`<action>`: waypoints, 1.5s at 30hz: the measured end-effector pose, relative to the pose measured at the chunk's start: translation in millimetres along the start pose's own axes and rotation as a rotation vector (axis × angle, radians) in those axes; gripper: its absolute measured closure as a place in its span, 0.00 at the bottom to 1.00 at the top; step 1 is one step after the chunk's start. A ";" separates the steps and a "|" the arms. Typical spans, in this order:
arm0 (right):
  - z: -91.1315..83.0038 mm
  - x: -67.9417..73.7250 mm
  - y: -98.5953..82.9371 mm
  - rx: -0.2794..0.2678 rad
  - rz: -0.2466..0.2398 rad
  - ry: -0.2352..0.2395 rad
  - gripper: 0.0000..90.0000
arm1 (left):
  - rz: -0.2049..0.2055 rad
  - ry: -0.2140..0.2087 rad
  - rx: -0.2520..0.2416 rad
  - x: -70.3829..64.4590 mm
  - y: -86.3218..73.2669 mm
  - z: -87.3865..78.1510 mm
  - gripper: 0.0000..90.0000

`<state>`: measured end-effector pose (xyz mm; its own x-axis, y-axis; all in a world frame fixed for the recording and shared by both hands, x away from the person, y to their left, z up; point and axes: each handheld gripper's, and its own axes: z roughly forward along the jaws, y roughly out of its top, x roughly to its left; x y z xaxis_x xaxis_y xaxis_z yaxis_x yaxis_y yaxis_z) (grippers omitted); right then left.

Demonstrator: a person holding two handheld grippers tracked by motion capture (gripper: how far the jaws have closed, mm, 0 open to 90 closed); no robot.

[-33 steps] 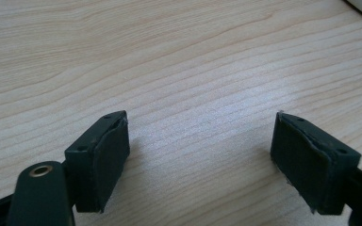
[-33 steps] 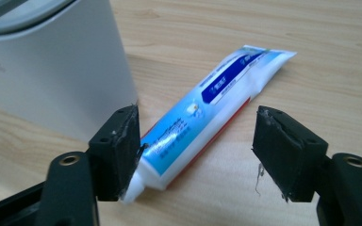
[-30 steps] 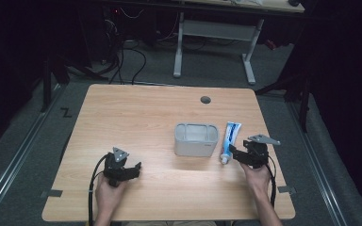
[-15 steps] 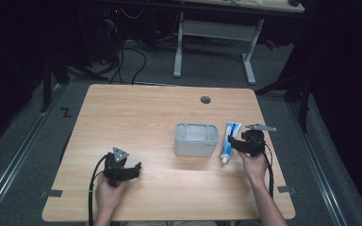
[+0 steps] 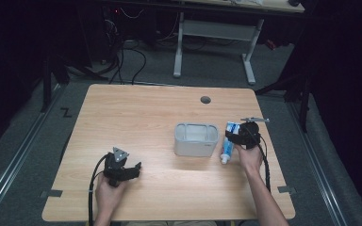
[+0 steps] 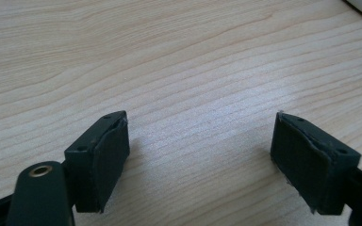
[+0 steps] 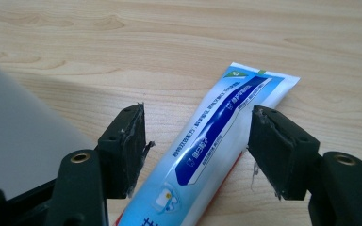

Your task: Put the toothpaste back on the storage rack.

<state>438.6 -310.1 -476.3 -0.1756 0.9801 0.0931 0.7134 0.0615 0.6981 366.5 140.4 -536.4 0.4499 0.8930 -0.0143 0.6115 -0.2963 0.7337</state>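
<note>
A blue and white toothpaste tube (image 5: 227, 142) lies flat on the wooden table, just right of a grey open box (image 5: 196, 139). My right gripper (image 5: 239, 136) hovers over the tube's upper half, open, its jaws either side of the tube (image 7: 217, 141) without closing on it. The box wall (image 7: 14, 136) sits at the left of the right gripper view. My left gripper (image 5: 131, 170) rests near the table's front left, open, with bare wood between its pads (image 6: 104, 157).
The table (image 5: 141, 113) has a round cable hole (image 5: 205, 100) at the back centre. Cables trail from both grippers toward the front edge. A desk frame and dark floor lie beyond the far edge.
My right gripper has moved left and forward, from beside the tube to over it. The left gripper has stayed where it was.
</note>
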 end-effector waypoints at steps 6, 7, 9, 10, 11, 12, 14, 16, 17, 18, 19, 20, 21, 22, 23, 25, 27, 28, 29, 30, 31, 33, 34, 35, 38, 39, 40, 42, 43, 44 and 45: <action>16.3 -0.6 7.1 0.089 0.008 -0.032 0.41 | 0.000 -0.002 0.000 0.0 0.1 0.2 0.23; 16.3 -0.6 7.1 0.089 0.008 -0.032 0.41 | 0.000 -0.002 -0.001 0.0 0.1 0.2 0.23; 22.1 -2.0 10.1 0.122 0.023 -0.047 0.41 | 0.000 -0.002 0.000 0.0 0.1 0.2 0.23; 22.1 -2.0 10.1 0.122 0.023 -0.047 0.41 | 0.000 -0.002 0.000 0.0 0.1 0.2 0.23; 26.0 -4.5 10.8 0.137 0.037 -0.043 0.41 | 0.000 -0.002 0.000 0.0 0.1 0.2 0.23; 26.0 -4.5 10.8 0.137 0.037 -0.043 0.41 | 0.000 -0.002 0.000 0.0 0.1 0.2 0.23; 29.0 -5.5 11.3 0.145 0.044 -0.038 0.41 | 0.000 -0.002 0.000 0.0 0.1 0.2 0.23; 33.1 -4.0 11.2 0.161 0.042 -0.038 0.41 | 0.000 -0.002 0.000 0.0 0.1 0.2 0.23; 34.1 -3.4 11.1 0.165 0.040 -0.041 0.41 | 0.000 -0.002 0.000 0.0 0.1 0.2 0.23; 34.1 -3.4 11.1 0.165 0.040 -0.041 0.41 | 0.000 -0.002 0.000 0.0 0.1 0.2 0.23; 36.6 -2.5 11.0 0.173 0.039 -0.044 0.41 | 0.000 -0.002 -0.001 0.0 0.1 0.2 0.23; 36.6 -2.5 11.0 0.173 0.039 -0.044 0.41 | 0.000 -0.002 0.000 0.0 0.1 0.2 0.23; 38.0 -2.2 10.6 0.175 0.042 -0.045 0.41 | 0.000 -0.002 0.000 0.0 0.1 0.2 0.23; 40.0 -1.9 11.0 0.191 0.030 -0.065 0.41 | 0.000 -0.001 0.000 0.0 0.1 0.2 0.23; 40.0 -1.9 11.0 0.191 0.030 -0.065 0.41 | 0.000 -0.001 0.000 0.0 0.1 0.2 0.23; 41.8 -2.0 11.5 0.203 0.033 -0.077 0.41 | 0.000 -0.001 0.000 0.0 0.1 0.2 0.23; 43.1 -2.1 12.3 0.216 0.027 -0.086 0.40 | 0.002 -0.001 -0.001 0.1 0.2 0.2 0.23; 43.1 -2.1 12.3 0.216 0.027 -0.086 0.40 | 0.002 -0.001 0.000 0.1 0.2 0.2 0.23; 43.5 -2.1 12.4 0.216 0.029 -0.087 0.40 | 0.001 -0.001 0.000 0.1 0.2 0.2 0.23; 44.5 -2.1 12.6 0.218 0.029 -0.090 0.40 | 0.001 -0.001 0.000 0.1 0.2 0.2 0.23; 45.8 -2.3 13.5 0.232 0.032 -0.095 0.40 | 0.002 -0.001 0.000 0.1 0.2 0.2 0.23; 46.5 -2.5 14.5 0.243 0.042 -0.098 0.40 | 0.002 -0.001 0.000 0.1 0.2 0.2 0.23; 46.9 -2.2 14.7 0.244 0.046 -0.098 0.40 | 0.002 -0.001 0.000 0.1 0.2 0.2 0.23; 47.2 -2.0 15.1 0.247 0.045 -0.101 0.40 | 0.002 -0.001 0.000 0.1 0.2 0.2 0.23; 47.6 -1.7 16.2 0.258 0.044 -0.107 0.41 | 0.002 -0.001 -0.001 0.1 0.2 0.2 0.23; 47.9 -1.6 16.7 0.262 0.046 -0.106 0.42 | 0.002 -0.001 0.000 0.1 0.2 0.2 0.23; 48.1 -2.0 17.3 0.264 0.044 -0.108 0.43 | 0.002 -0.001 0.000 0.1 0.2 0.2 0.23; 48.0 -2.2 17.6 0.268 0.043 -0.111 0.45 | 0.001 -0.001 0.000 0.1 0.2 0.2 0.23; 47.9 -2.3 17.6 0.269 0.039 -0.112 0.47 | 0.001 -0.001 0.000 0.1 0.2 0.2 0.23; 47.7 -2.6 17.7 0.271 0.039 -0.111 0.49 | 0.001 -0.001 0.000 0.1 0.1 0.2 0.23; 47.6 -2.9 17.9 0.274 0.043 -0.109 0.50 | 0.001 -0.001 0.000 0.0 0.2 0.2 0.23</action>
<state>484.1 -302.8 -497.9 -0.0775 0.9965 0.0314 0.8778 0.0533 0.4761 366.8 140.3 -536.4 0.4512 0.8923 -0.0143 0.6108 -0.2971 0.7339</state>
